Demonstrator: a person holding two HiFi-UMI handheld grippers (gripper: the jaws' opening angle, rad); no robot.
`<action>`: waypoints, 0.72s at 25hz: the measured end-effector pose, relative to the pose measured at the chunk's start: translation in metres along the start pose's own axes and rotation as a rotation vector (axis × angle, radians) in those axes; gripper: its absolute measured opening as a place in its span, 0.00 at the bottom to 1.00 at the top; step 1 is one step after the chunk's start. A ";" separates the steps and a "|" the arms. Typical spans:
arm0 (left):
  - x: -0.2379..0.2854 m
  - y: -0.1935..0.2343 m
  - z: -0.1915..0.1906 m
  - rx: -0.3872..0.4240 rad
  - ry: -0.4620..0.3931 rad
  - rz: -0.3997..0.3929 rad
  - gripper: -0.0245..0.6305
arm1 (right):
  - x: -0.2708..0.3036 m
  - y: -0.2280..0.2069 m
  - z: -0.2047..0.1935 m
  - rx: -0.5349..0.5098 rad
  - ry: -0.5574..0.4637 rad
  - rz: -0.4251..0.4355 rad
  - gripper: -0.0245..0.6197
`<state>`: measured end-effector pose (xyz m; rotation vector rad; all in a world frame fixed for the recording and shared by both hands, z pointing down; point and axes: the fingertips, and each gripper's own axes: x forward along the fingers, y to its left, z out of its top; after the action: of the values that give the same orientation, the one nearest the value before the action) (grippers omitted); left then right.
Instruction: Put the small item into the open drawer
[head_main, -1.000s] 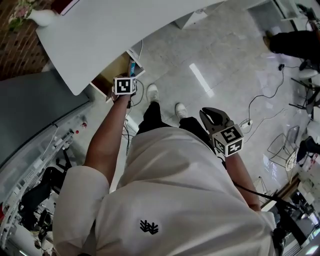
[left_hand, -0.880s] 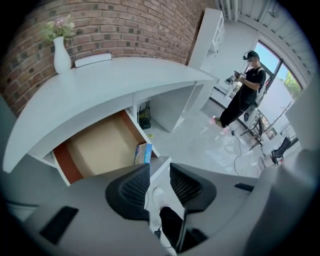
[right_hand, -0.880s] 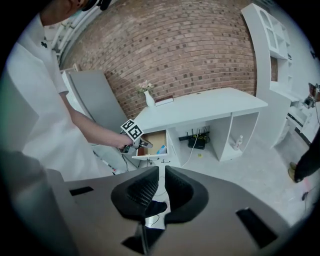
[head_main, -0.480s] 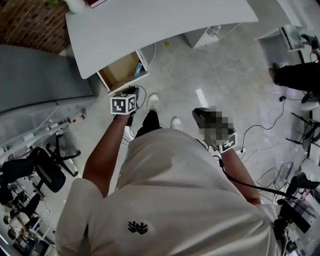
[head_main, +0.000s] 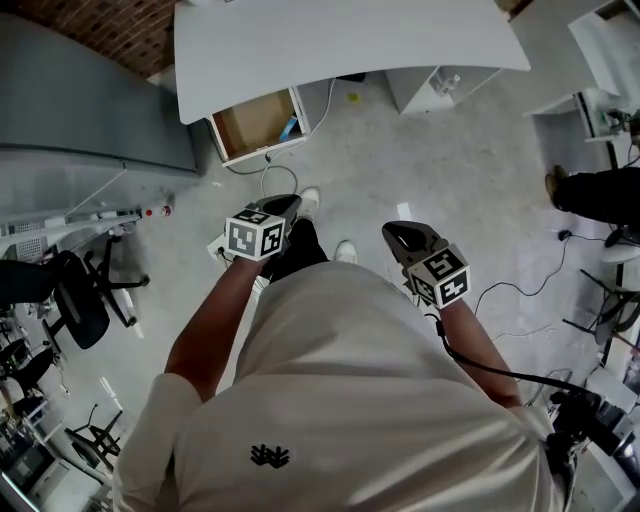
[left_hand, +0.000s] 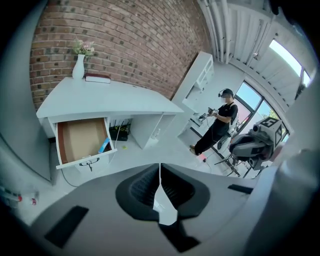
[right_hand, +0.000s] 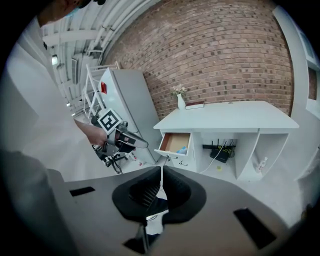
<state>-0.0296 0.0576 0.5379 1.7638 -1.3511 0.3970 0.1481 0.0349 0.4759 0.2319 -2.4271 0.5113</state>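
The white desk (head_main: 340, 40) has its wooden drawer (head_main: 252, 122) pulled open. A small blue item (head_main: 290, 127) lies in the drawer's right part, also seen in the left gripper view as the blue item (left_hand: 104, 145) and in the right gripper view as the blue item (right_hand: 182, 149). My left gripper (head_main: 284, 206) hangs well back from the drawer, over the floor, jaws shut and empty (left_hand: 160, 176). My right gripper (head_main: 404, 237) hovers beside it at waist height, its jaws (right_hand: 161, 183) shut with nothing between them.
A grey cabinet (head_main: 80, 100) stands left of the desk, with office chairs (head_main: 75, 300) below it. Cables (head_main: 262, 175) trail on the floor under the drawer. A white shelf unit (head_main: 435, 85) sits under the desk's right side. Another person (left_hand: 219, 124) stands far off.
My left gripper has drawn back from the open drawer toward my body, leaving the blue item inside. The desk now lies farther away. The right gripper has barely moved.
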 end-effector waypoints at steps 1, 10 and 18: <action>-0.005 -0.011 -0.004 0.007 -0.010 -0.008 0.08 | -0.003 0.003 -0.004 -0.008 0.002 0.006 0.10; -0.051 -0.085 -0.038 0.024 -0.062 -0.065 0.08 | -0.028 0.039 -0.031 -0.059 -0.013 0.046 0.10; -0.069 -0.103 -0.038 0.017 -0.099 -0.038 0.08 | -0.042 0.049 -0.030 -0.068 -0.044 0.046 0.09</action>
<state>0.0468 0.1353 0.4684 1.8414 -1.3843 0.3044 0.1835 0.0930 0.4562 0.1609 -2.4933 0.4471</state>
